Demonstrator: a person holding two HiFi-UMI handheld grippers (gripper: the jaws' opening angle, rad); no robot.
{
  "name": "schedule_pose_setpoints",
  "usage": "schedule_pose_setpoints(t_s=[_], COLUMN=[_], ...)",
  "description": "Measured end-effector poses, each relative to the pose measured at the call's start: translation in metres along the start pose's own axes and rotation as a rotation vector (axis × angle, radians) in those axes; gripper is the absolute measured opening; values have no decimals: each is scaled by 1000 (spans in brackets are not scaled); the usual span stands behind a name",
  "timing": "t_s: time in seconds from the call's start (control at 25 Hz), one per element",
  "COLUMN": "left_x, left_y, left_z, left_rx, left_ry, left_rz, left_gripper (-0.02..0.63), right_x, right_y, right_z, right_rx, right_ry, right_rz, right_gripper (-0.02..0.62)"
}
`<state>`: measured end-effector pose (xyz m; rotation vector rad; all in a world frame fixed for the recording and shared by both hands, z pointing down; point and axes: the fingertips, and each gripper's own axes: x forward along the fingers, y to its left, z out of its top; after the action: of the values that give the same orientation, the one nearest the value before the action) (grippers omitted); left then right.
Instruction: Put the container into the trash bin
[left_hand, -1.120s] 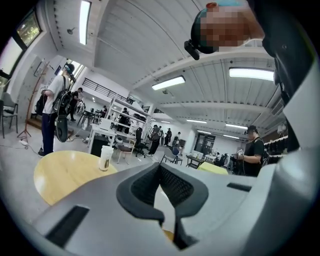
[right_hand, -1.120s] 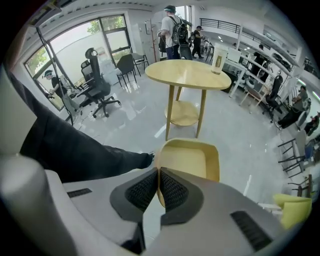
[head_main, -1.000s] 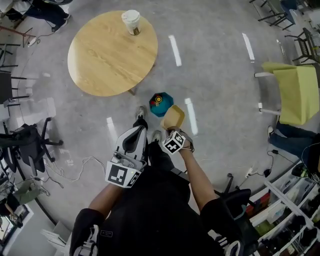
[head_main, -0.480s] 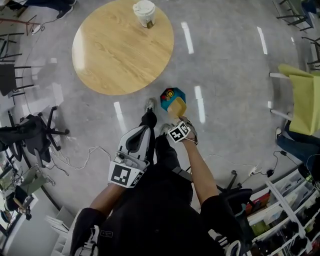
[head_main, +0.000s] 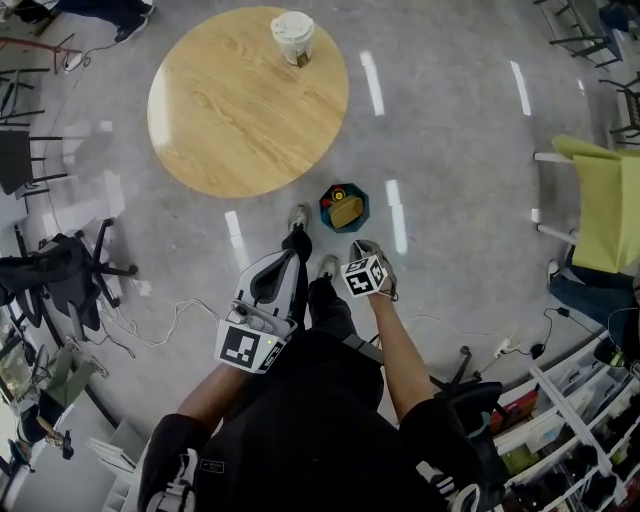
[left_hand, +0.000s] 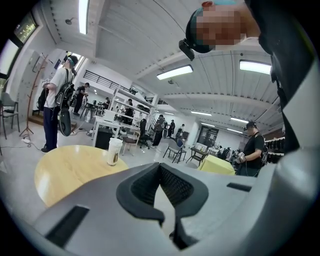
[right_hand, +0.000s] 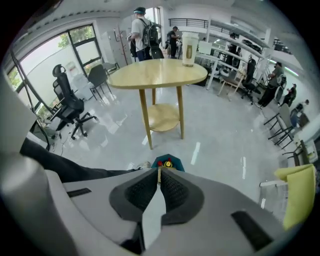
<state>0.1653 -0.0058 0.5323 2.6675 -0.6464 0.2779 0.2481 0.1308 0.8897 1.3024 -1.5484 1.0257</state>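
The tan paper container (head_main: 346, 213) lies inside the small teal trash bin (head_main: 327, 204) on the floor, along with some red and yellow bits. My right gripper (head_main: 364, 248) hangs just short of the bin and points steeply down. Its jaws are closing, nearly together, and hold nothing. In the right gripper view the bin (right_hand: 168, 161) shows just past the gripper (right_hand: 159, 171) tips. My left gripper (head_main: 284, 262) is held out level over my legs, shut and empty. The left gripper view looks across the room over the gripper (left_hand: 160, 167).
A round wooden table (head_main: 240, 110) with a paper cup (head_main: 292, 37) stands beyond the bin. A yellow-green chair (head_main: 605, 205) is at the right and a black office chair (head_main: 60, 275) at the left. Cables (head_main: 150, 325) trail on the floor. My shoe (head_main: 298, 215) is beside the bin.
The right gripper held the container above the bin, then let go. The container now lies in the bin, and the gripper has drawn back toward me with its jaws near together.
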Motion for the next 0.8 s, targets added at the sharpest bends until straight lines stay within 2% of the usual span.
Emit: schedule_pose_setpoints(t_s=[0.2,0.44,0.6,0.8], left_x=[-13,-56,-92,-132], left_y=[-22,-55,-71,-89], left_z=[12,36,41,45], left_rx=[26,51,56,70], left_ry=[-45,-135,-180,-212], left_rz=[-19,7,70,89], left_gripper=[9,9,9,9], right_x=[-60,-177,-250,-323], right_y=[-14,-15,1,42], right_z=[26,60,73,78], right_rx=[78,181,145,96], right_ry=[-165,-467,-636,-791], right_rz=[-62,-117,-159,-168], right_gripper=[40,31,28,28])
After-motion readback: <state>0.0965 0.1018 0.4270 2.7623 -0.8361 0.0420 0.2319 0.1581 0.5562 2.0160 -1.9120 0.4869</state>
